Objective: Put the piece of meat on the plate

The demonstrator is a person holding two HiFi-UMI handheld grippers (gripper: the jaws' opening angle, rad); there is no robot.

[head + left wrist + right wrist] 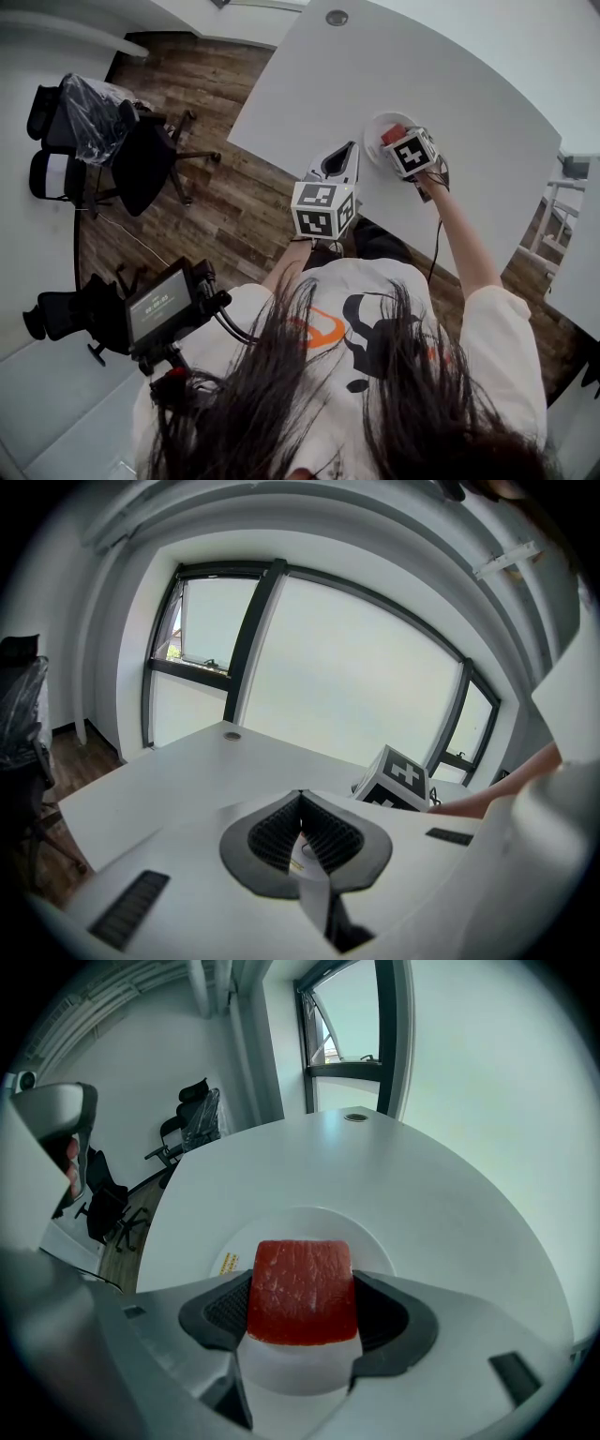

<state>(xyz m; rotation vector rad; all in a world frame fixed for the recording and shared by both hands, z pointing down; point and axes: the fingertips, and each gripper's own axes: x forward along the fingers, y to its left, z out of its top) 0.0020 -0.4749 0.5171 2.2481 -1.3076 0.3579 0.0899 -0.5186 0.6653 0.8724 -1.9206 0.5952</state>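
Observation:
A red slab of meat (302, 1290) is clamped between the dark ribbed pads of my right gripper (305, 1309), hanging just above a round white plate (281, 1227) on the white table. In the head view the meat (392, 134) shows as a red patch over the plate (377, 127), beside the right gripper's marker cube. My left gripper (302, 832) is shut with nothing between its pads, held near the table's front edge to the left of the plate; it also shows in the head view as the left gripper (339, 161).
The white table (431, 66) has a round cable grommet (337, 17) at its far side. Black office chairs (112, 141) stand on the wooden floor to the left. A small yellow label (229, 1263) lies on the table by the plate's left rim.

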